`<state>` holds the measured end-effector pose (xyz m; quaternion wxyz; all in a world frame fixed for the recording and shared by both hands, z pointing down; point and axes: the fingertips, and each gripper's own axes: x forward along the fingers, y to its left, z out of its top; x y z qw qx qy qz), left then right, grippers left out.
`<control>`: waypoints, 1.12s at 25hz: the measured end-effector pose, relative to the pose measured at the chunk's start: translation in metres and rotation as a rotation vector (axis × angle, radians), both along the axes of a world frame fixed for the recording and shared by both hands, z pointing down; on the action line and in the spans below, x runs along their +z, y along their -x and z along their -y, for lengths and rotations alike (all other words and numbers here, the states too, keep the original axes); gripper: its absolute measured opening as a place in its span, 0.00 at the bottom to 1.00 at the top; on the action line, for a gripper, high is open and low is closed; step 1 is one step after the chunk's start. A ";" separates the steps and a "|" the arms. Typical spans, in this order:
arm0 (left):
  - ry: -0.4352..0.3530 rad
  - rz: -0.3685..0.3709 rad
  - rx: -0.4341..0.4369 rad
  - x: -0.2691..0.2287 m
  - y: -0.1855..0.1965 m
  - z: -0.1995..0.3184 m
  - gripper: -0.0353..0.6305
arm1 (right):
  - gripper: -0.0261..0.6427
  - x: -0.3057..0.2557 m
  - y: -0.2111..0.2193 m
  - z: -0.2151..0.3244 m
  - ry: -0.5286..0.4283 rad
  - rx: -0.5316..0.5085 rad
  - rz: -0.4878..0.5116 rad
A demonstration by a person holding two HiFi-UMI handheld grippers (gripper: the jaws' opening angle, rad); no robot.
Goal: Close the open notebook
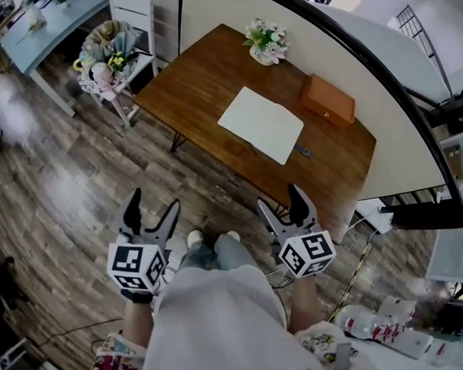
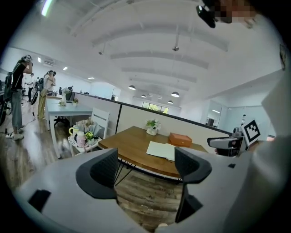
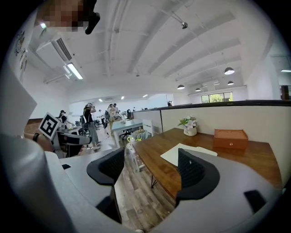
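Observation:
An open notebook (image 1: 262, 124) with blank white pages lies flat in the middle of a brown wooden table (image 1: 197, 84). The left gripper view shows the notebook (image 2: 160, 149) on the table (image 2: 134, 145) ahead, and the right gripper view shows the notebook (image 3: 182, 153) too. My left gripper (image 1: 150, 213) hangs over the floor, well short of the table, open with nothing between its jaws. Level with the table's near edge, my right gripper (image 1: 283, 204) is open and empty as well.
On the table's far side stand an orange-brown wooden box (image 1: 328, 100) and a pot of flowers (image 1: 266, 42). A white chair (image 1: 129, 33) loaded with soft toys stands left of the table. A grey partition (image 1: 415, 134) runs behind it. Bottles (image 1: 372, 323) lie at lower right.

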<state>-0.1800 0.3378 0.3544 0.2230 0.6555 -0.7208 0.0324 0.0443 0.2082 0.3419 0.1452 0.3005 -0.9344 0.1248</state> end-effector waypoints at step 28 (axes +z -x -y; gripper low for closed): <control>0.018 0.031 0.196 0.003 0.020 0.295 0.60 | 0.53 0.026 0.000 0.252 0.037 0.194 0.016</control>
